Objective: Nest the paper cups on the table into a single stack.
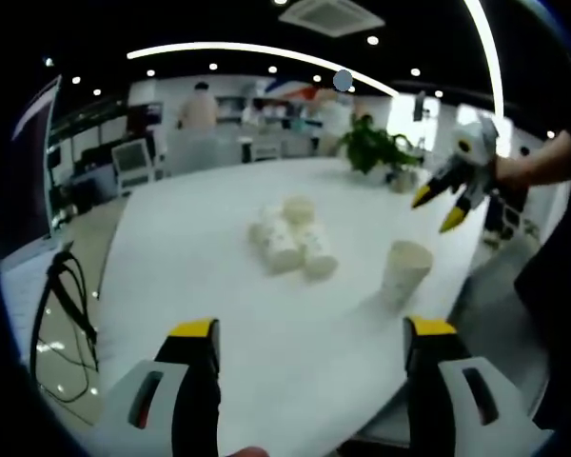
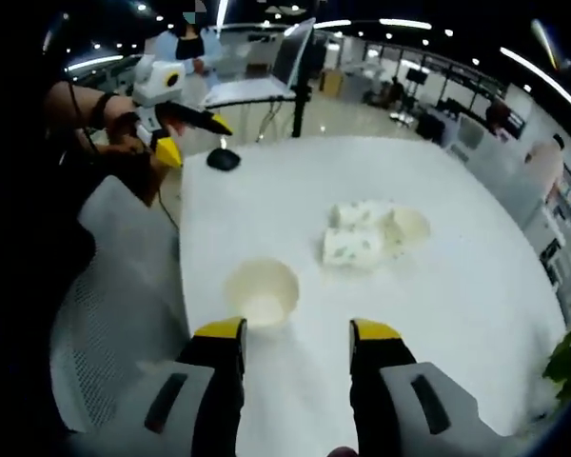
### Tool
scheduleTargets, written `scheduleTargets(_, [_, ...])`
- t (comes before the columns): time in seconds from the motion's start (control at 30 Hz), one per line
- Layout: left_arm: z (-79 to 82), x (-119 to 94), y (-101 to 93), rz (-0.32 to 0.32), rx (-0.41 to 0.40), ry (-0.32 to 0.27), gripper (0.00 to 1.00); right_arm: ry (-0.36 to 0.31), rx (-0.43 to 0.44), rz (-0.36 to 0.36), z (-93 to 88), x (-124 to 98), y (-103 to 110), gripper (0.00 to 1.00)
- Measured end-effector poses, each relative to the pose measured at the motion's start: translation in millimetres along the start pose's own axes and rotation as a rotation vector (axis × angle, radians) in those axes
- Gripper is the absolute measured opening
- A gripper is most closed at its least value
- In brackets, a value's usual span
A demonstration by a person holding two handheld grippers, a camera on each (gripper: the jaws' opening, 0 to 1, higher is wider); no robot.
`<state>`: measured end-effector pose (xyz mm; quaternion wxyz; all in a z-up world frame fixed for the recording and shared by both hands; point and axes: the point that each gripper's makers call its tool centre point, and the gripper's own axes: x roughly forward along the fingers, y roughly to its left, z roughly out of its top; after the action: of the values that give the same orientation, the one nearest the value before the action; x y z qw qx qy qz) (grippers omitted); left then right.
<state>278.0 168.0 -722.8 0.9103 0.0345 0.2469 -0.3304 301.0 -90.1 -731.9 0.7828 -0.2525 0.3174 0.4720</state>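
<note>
Right gripper view: cup (image 2: 262, 291) before parted jaws

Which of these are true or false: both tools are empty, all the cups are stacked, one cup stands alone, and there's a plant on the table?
1. Both tools are empty. True: the left tool and right tool hold nothing.
2. All cups are stacked. False: several cups lie loose in a cluster.
3. One cup stands upright apart from the cluster. True.
4. The white table holds no plant. False: a green plant stands at its far edge.
</note>
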Motion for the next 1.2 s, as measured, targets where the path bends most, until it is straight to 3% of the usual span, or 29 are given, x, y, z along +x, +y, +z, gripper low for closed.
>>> scheduleTargets(0.17, [0.6, 3.1, -1.8, -0.009, 0.007, 0.005, 0.78, -0.023, 0.032, -0.058, -5.5, -5.9, -8.0, 0.40])
scheduleTargets(0.4, [0.4, 5.3, -3.9, -0.020, 0.012, 0.013, 0.78, -0.085, 0.163, -0.118, -12.5, -15.9, -15.6, 0.42])
scheduleTargets(0.6, [1.6, 7.1, -4.3, -0.023, 0.014, 0.015, 0.78, -0.083, 0.125, -0.139, -14.2, -21.3, -11.1, 0.43])
scheduleTargets(1.2, [7.1, 13.4, -5.2, -0.039, 0.028, 0.015, 0.78, -0.156, 0.189, -0.199, -20.3, -36.2, -23.8, 0.61])
